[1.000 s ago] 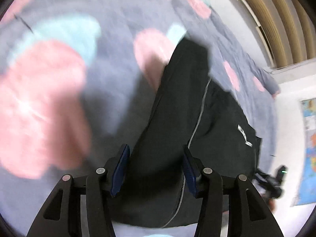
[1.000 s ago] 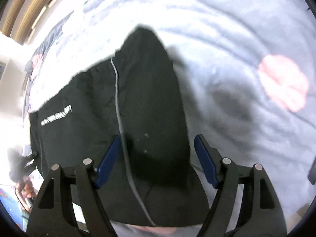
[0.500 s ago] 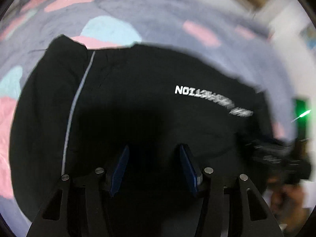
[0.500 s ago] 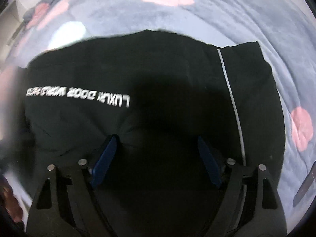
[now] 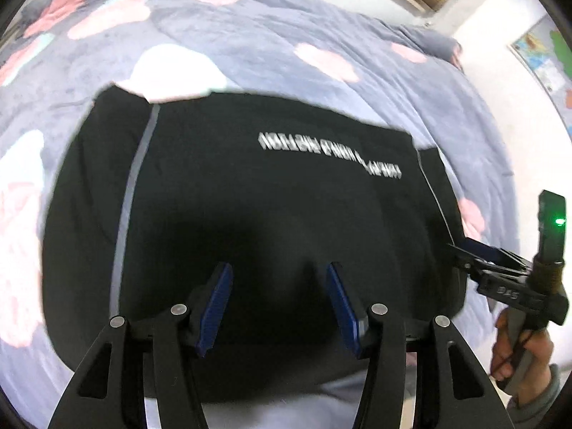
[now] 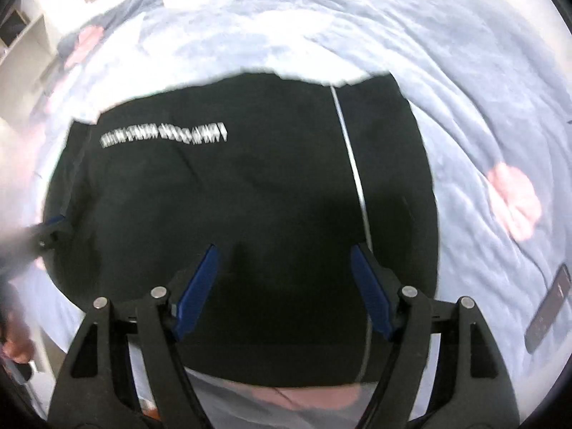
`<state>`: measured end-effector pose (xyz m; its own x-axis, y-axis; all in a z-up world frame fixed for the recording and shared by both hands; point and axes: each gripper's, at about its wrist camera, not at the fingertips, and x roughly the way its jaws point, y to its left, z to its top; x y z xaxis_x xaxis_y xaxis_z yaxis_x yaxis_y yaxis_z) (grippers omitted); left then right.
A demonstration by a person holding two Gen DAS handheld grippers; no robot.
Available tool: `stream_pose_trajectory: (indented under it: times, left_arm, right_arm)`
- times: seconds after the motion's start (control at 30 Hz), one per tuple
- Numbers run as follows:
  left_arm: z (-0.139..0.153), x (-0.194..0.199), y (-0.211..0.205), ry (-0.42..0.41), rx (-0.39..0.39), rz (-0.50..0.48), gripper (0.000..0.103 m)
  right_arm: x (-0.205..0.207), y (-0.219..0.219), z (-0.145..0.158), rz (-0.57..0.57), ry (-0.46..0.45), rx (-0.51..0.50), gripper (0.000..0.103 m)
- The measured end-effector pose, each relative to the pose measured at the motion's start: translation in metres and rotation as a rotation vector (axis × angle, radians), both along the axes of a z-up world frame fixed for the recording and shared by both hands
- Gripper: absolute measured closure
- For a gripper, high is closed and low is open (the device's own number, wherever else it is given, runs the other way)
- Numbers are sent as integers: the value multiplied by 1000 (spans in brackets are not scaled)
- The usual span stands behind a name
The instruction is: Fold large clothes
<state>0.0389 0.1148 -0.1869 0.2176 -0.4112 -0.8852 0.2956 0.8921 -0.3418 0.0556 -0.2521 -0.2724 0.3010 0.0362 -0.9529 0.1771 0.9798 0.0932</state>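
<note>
A black garment (image 5: 271, 193) with white lettering and a grey side stripe lies spread flat on the bed; it also fills the right wrist view (image 6: 232, 193). My left gripper (image 5: 279, 300) is open just above its near part, holding nothing. My right gripper (image 6: 282, 289) is open above the near part too, empty. The right gripper also shows in the left wrist view (image 5: 479, 250) at the garment's right edge. The left gripper shows blurred at the garment's left edge in the right wrist view (image 6: 50, 228).
The bed has a grey-blue blanket (image 5: 321, 28) with pink and pale patches. A dark phone (image 6: 548, 309) lies on the blanket at the right. A white wall with a map poster (image 5: 543, 57) is at far right.
Both grippers have swung from the garment's sides to face it from the near edge. The garment went from a narrow bunched shape to lying spread wide and flat.
</note>
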Motion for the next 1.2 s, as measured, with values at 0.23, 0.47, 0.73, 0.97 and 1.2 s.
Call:
stream_pose_trajectory:
  times: [0.23, 0.47, 0.73, 0.97, 1.2]
  left_arm:
    - [-49, 3, -9, 114, 39, 55, 45]
    - [5, 2, 10, 13, 53, 17, 45]
    - [95, -11, 33, -174, 71, 33, 45]
    - [151, -32, 22, -390, 218, 116, 45]
    - [204, -55, 9, -562, 263, 133, 45]
  right_arm:
    - [-4, -5, -61, -22, 110, -100, 17]
    - [-3, -29, -26, -84, 89, -21, 22]
    - [-8, -27, 43, -71, -41, -44, 22]
    - [-32, 9, 98, -114, -147, 0, 21]
    - [-45, 27, 152, -135, -254, -20, 20]
